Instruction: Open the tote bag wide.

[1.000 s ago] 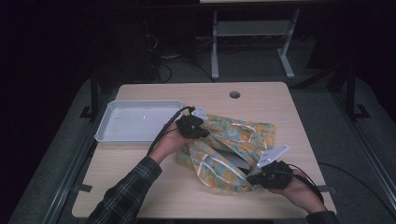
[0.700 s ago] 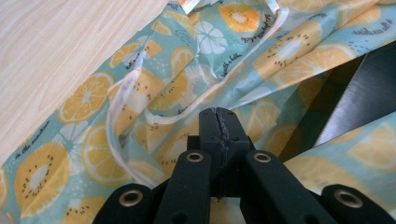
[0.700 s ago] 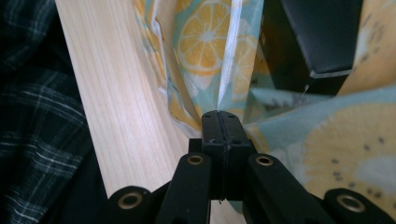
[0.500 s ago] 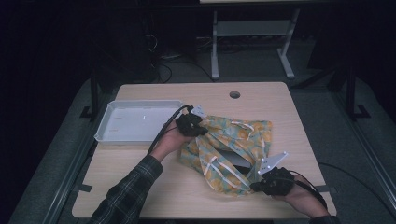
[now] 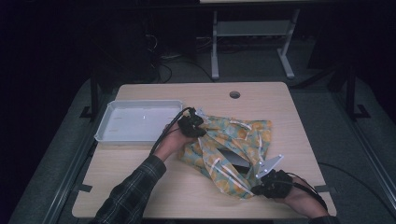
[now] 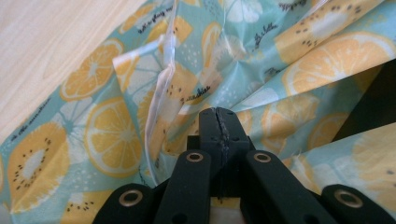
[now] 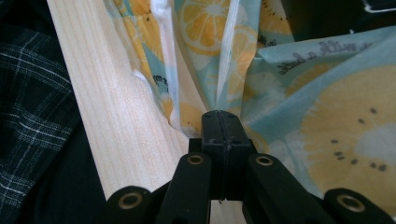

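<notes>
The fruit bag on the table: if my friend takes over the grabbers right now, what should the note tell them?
Left gripper: shut on the fruit-print bag, at its far left edge.
Right gripper: shut on the bag's near corner.
The bag lies crumpled mid-table, its mouth gaping dark between the two grips. A white tray sits to its left, with nothing in it.
Done: both edges are gripped.
Left: probably pulling the bag open or flat; keep both grips firm.

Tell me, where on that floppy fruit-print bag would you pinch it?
At opposite edges of the fruit-print bag, coming in low from each side. It is thin, limp film, so only an edge fits between jaws. The left gripper and right gripper are pinched there.
</notes>
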Demonstrator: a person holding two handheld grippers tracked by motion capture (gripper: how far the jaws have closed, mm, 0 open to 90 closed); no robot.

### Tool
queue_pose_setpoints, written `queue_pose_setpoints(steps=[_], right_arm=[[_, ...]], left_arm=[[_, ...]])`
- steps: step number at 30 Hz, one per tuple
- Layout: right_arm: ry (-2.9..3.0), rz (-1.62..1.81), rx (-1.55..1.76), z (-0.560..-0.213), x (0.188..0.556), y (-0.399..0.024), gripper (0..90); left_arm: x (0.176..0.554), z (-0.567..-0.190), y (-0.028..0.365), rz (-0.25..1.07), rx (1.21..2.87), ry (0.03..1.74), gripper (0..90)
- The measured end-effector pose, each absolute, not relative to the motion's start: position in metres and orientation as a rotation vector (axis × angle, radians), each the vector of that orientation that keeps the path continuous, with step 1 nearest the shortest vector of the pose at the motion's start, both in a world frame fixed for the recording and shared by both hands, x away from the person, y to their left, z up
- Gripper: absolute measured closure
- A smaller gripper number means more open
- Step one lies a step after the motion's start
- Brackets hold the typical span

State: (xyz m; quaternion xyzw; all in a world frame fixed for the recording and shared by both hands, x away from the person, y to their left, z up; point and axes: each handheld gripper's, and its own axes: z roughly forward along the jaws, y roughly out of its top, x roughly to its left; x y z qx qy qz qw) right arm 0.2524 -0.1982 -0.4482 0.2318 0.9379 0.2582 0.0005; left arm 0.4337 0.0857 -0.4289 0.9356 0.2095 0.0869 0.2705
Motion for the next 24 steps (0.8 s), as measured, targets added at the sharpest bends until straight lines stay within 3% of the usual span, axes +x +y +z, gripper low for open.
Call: queue_pose_setpoints(steps=[16,19,24], right_arm=[[2.951,0.803,0.726,-0.450,0.253,-0.197,89.3],[2.939,0.808,0.728,-0.449,0.252,-0.197,88.0],[2.893,0.870,0.772,-0.440,0.253,-0.200,77.7]], left_arm=[[0.434,-0.442,0.080,0.192,2.579,0.581,89.1],[0.435,-0.439,0.082,0.193,2.562,0.583,84.6],[0.433,-0.428,0.087,0.192,2.492,0.602,73.8]])
